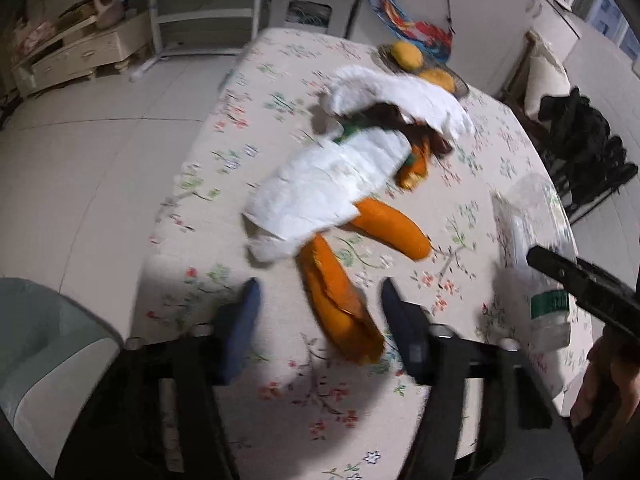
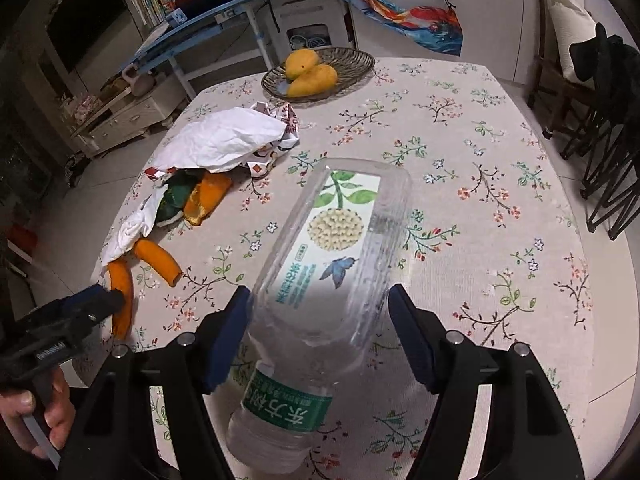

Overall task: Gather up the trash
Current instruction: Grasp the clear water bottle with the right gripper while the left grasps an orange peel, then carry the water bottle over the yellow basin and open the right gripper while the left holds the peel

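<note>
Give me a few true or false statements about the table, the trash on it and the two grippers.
1. The plastic bottle lies between the right gripper fingers. True.
2. The bowl holds three apples. False: it holds two yellow mangoes.
3. An orange peel lies between the left gripper fingers. True.
4. The table has a plain blue cloth. False: the cloth is pale with flowers.
5. Crumpled white paper lies on the floor. False: it lies on the table.
</note>
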The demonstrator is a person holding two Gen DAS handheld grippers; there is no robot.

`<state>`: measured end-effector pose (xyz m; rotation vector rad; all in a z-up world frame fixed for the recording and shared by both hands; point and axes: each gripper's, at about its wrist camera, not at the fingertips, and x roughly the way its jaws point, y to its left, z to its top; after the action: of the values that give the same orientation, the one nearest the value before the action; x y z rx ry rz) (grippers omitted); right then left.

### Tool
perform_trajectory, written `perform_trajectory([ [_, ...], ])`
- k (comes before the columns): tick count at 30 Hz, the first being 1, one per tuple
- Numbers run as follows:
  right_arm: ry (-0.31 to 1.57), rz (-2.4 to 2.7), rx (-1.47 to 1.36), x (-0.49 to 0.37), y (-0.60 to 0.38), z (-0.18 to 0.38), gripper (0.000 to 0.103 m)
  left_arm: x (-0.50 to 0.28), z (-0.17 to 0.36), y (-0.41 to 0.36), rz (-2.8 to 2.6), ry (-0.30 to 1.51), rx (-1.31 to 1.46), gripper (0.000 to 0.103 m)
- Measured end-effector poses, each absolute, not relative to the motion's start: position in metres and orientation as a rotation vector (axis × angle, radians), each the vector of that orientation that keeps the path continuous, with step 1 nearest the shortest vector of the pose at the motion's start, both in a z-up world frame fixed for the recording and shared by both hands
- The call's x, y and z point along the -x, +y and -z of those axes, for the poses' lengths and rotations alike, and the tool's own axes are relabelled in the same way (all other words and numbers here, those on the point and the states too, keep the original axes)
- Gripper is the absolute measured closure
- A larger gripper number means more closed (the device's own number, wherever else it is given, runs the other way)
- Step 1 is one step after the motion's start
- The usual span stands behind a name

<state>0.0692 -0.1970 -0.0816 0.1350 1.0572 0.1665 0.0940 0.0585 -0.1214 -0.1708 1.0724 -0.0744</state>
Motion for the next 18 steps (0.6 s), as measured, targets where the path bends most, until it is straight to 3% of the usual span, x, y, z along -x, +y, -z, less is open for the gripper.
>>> perform_trajectory([
  [2,1.051,-0.169,-0.128,-0.068,-0.196,0.081,0.036,-0.092,0.122,0.053,0.104,1.075,0.147,0.078],
  [4,1.050,-0.174,-0.119,-0.067,-0.195,0.081,0.037,-0.088,0.121,0.052,0.125,1.080,0.143,0.083],
  [15,1.068,-0.208,-0.158,-0.047,-0.206,0.080,0.038,-0.047,0.118,0.034,0.245,1.077,0.040,0.084],
  [18,1.060,-0.193,-0.163,-0.046,-0.207,0.081,0.038,-0.044,0.118,0.028,0.227,1.065,-0.006,0.075],
])
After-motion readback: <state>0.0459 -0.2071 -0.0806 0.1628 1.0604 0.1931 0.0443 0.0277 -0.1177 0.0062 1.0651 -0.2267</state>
